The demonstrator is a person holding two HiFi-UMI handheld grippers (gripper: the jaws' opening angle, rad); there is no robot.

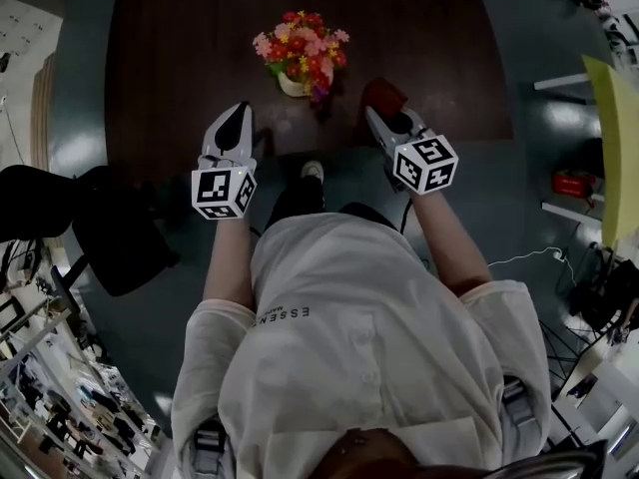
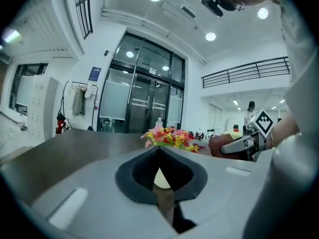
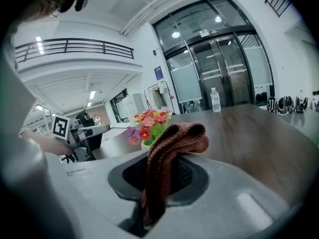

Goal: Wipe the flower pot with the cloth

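So the flower pot (image 1: 292, 85) sits out on the dark wood worktop (image 1: 170, 58). It's cream coloured, stuffed with red, pink and yellow flowers (image 1: 303, 50), and neither claw touches it. The left claw (image 1: 236, 116) hangs on the near side of the pot, off to its left, tips pressed together with nothing pinched in them. In the left gripper view you just catch the pot past the notch. The right claw (image 1: 382, 118) is off to the pot's right, clamped on a reddish-brown knitted cloth (image 3: 172, 148) that bunches up over the tips and flops forward. A clear water bottle (image 3: 215, 100) shows further back.
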